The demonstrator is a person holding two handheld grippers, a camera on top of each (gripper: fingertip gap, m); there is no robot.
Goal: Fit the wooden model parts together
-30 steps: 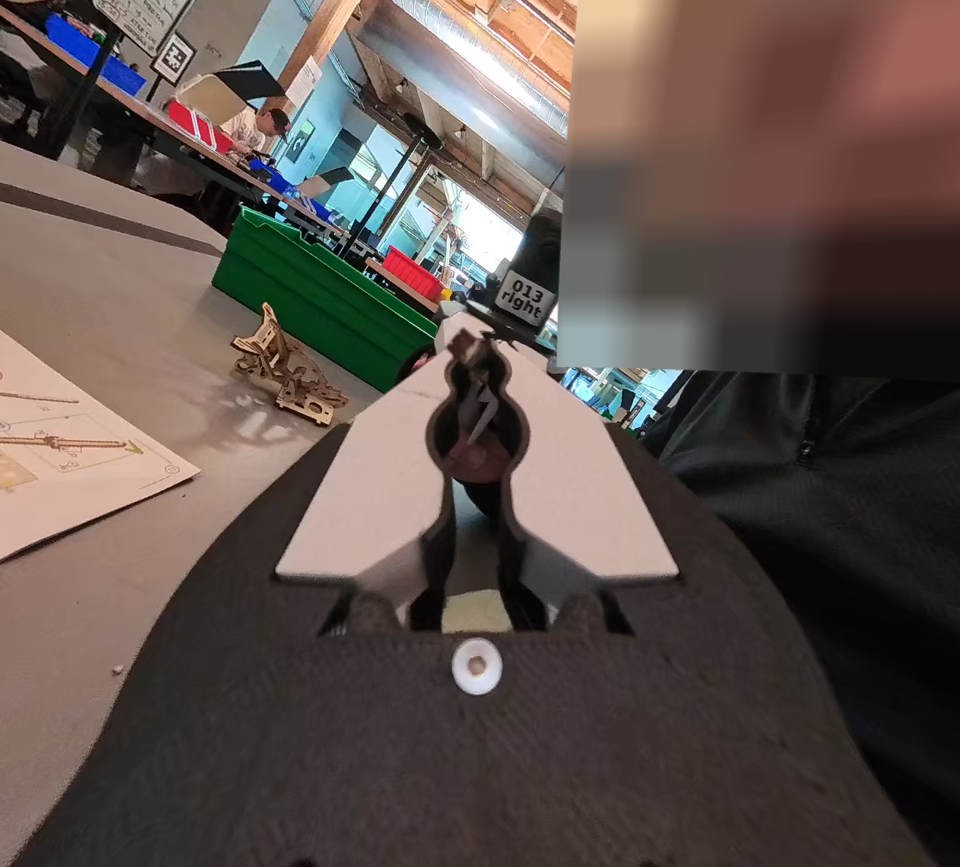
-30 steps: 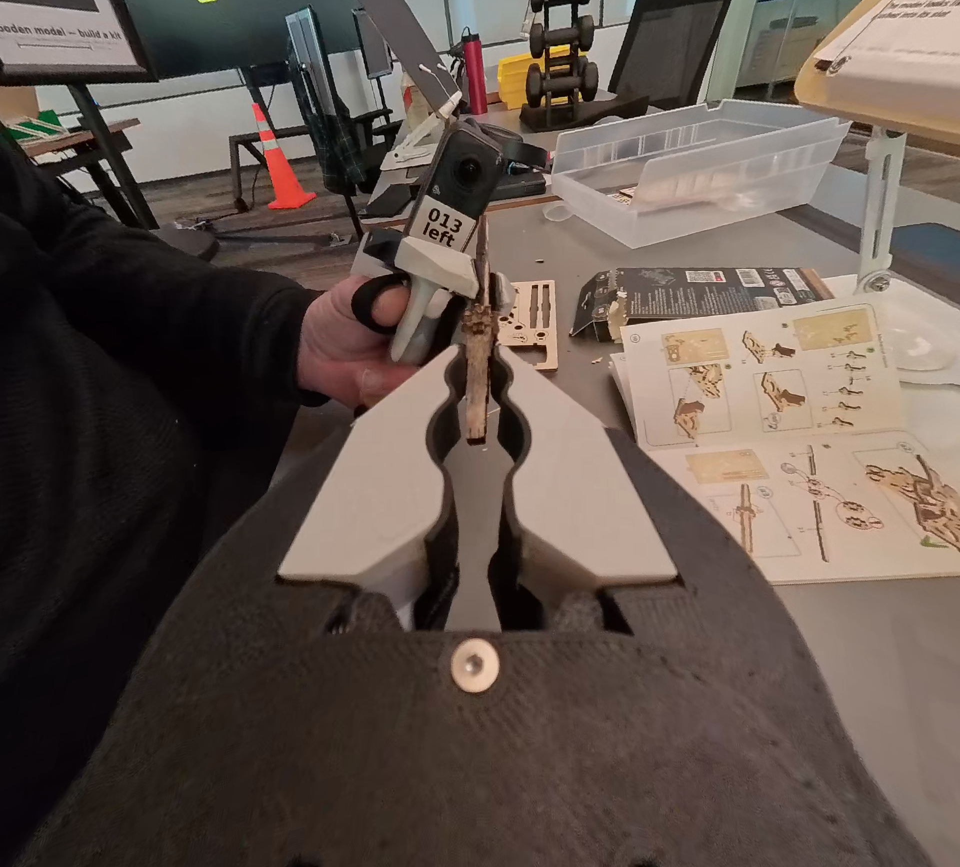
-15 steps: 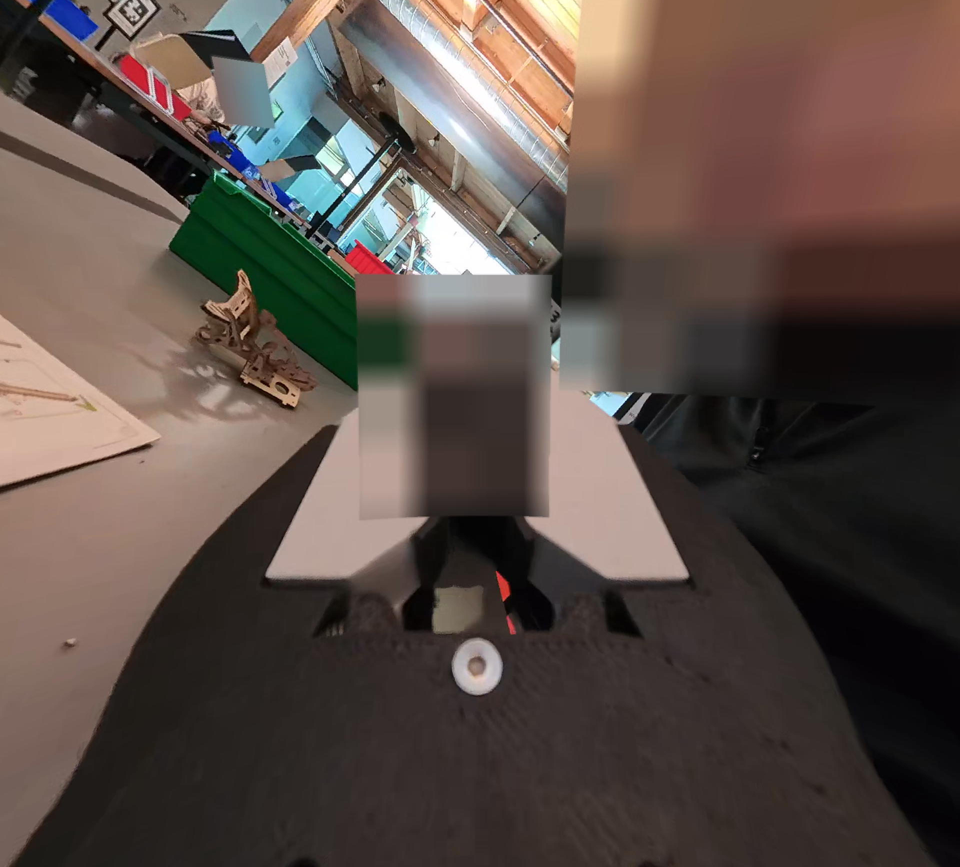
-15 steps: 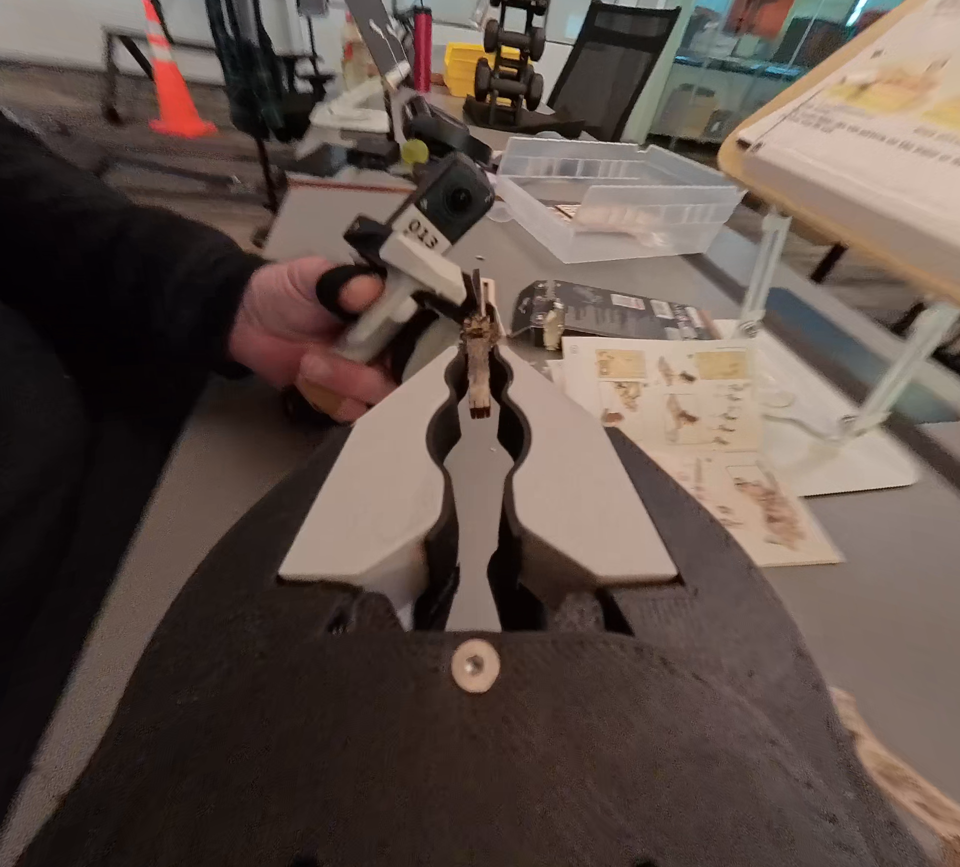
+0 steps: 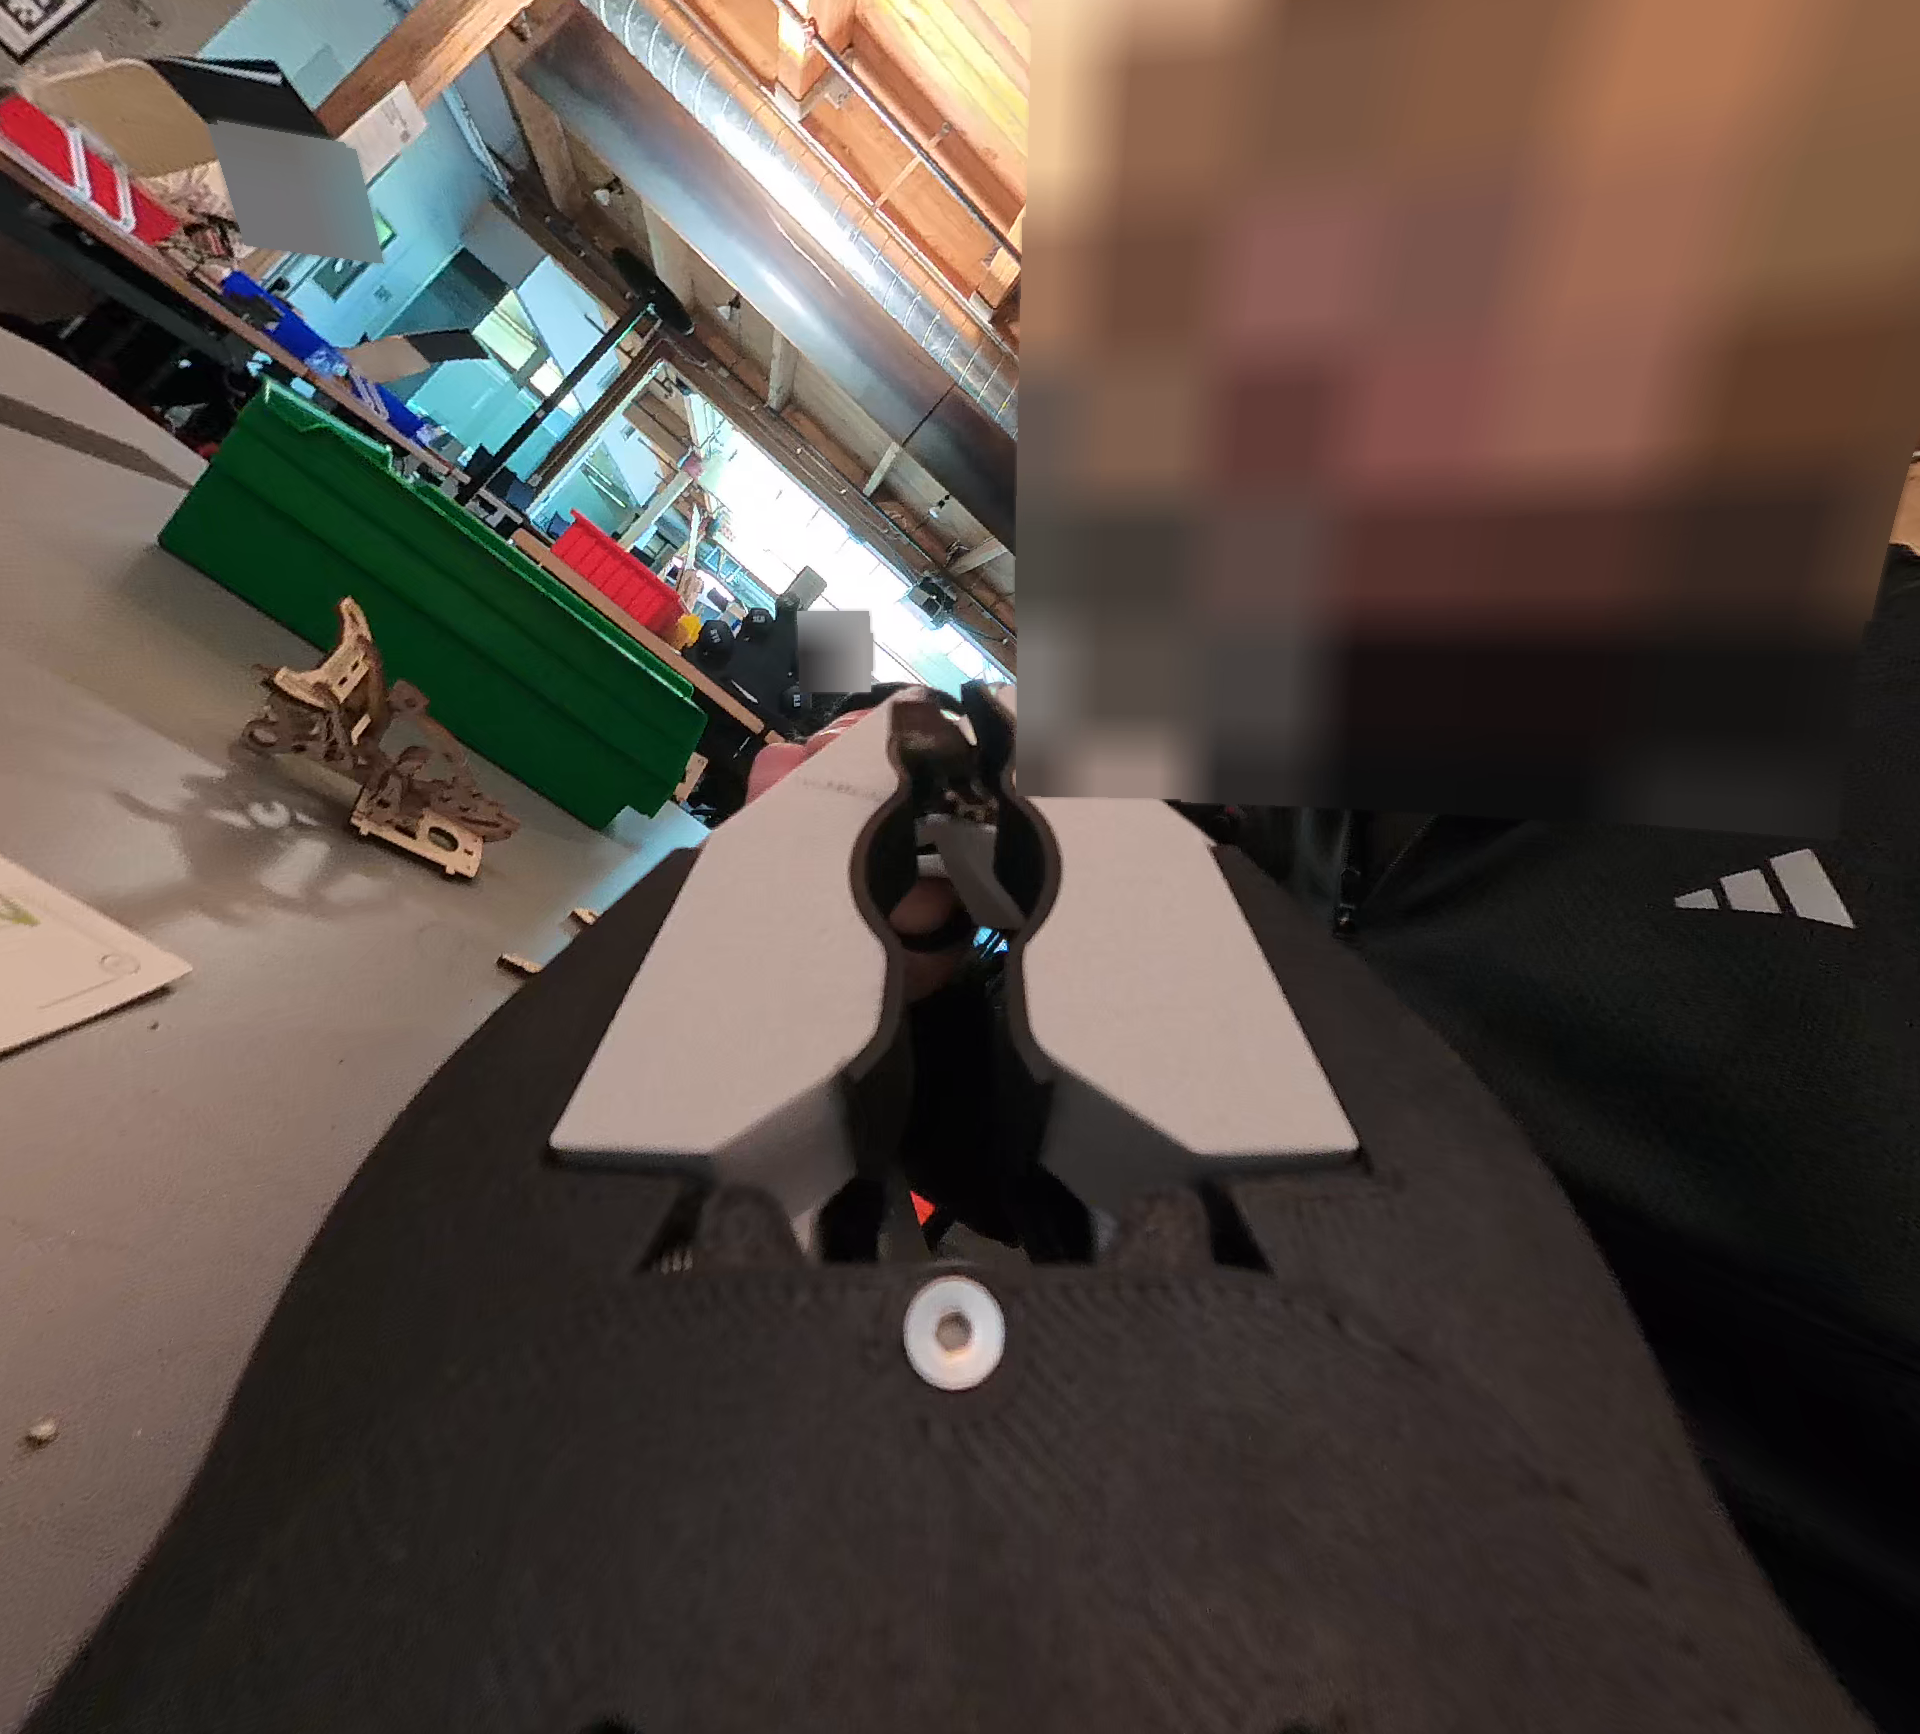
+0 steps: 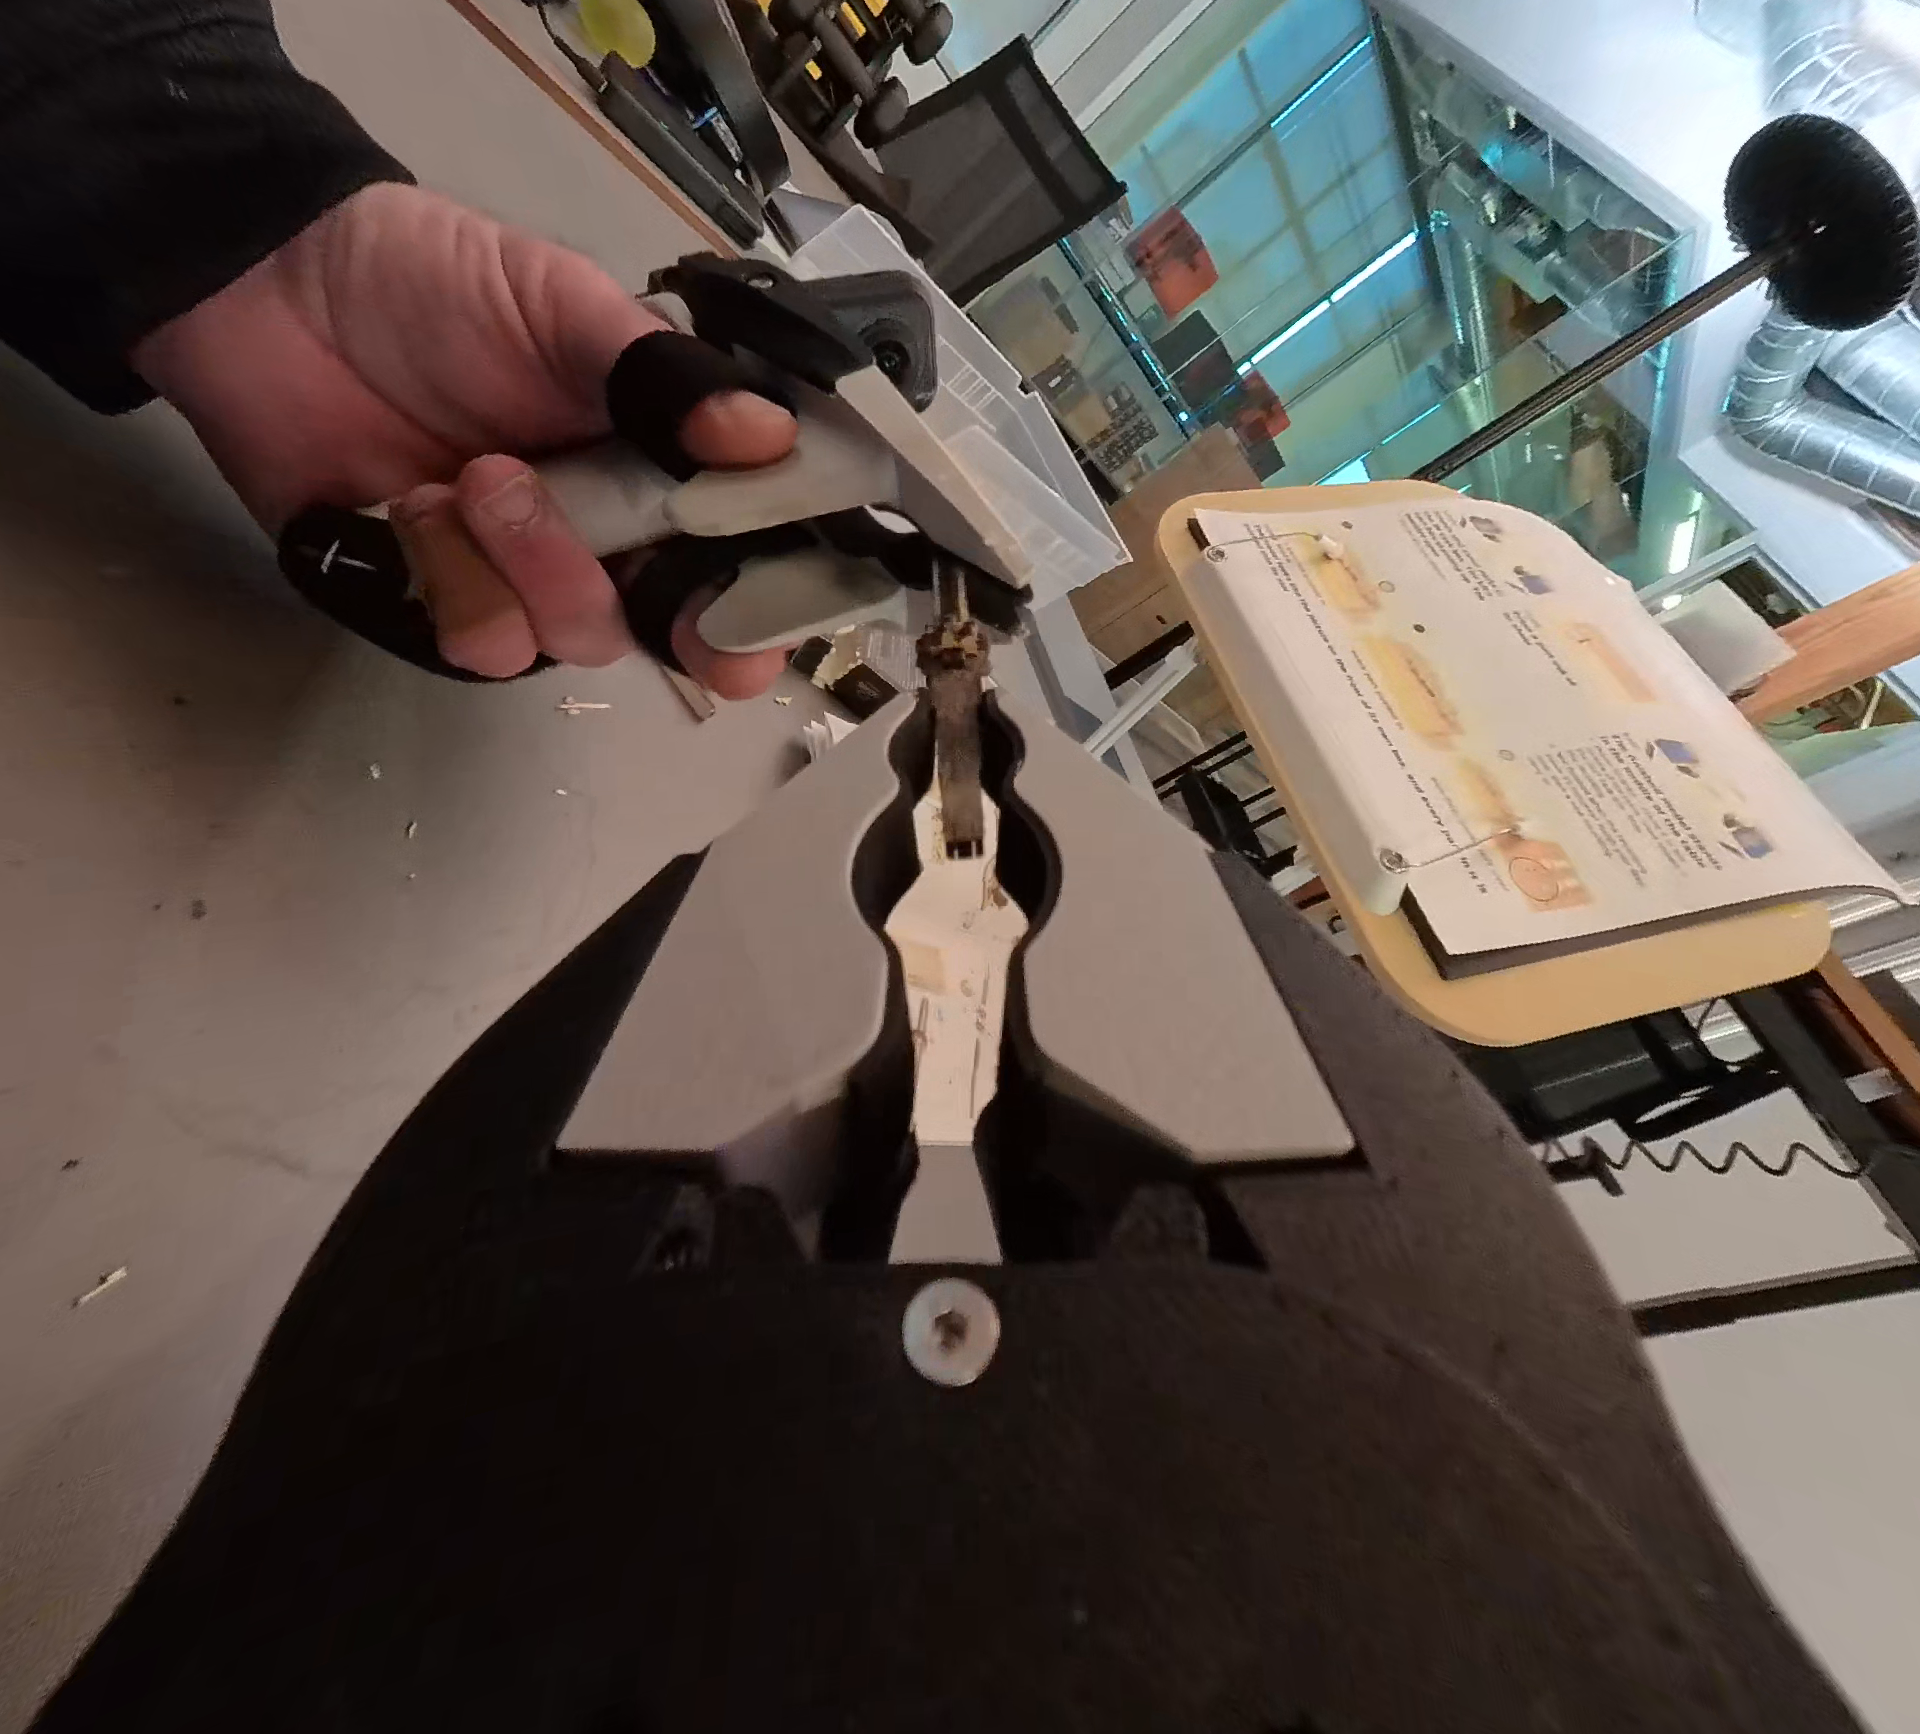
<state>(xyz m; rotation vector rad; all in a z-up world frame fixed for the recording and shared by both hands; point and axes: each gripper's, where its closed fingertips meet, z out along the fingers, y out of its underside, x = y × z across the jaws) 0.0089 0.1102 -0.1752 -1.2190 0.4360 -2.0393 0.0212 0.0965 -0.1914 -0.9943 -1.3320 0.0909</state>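
In the right wrist view my right gripper (image 6: pixel 951 713) is shut on a slim, dark wooden model assembly (image 6: pixel 958 749) that sticks out past its tips. The left gripper (image 6: pixel 971 588), held by a hand (image 6: pixel 416 437), meets the far end of that assembly. In the left wrist view my left gripper (image 5: pixel 948 716) is shut, with a small brown wooden part (image 5: pixel 920 730) pinched at its tips. The right gripper is partly visible beyond it. Where the two pieces join is hidden by the fingers.
A partly built wooden model (image 5: pixel 364 754) stands on the grey table (image 5: pixel 208 1113) beside a green bin (image 5: pixel 436 604). An instruction sheet (image 5: pixel 62 957) lies at the left. A stand with instruction pages (image 6: pixel 1507 749) is on the right. Wood scraps (image 6: pixel 582 704) litter the table. Less than 4 cm separates the two grippers' tips.
Both grippers have stayed tip to tip while tilting. The right wrist view has rolled sharply, so the table now slants. The left gripper has turned onto its side over the assembly's end.
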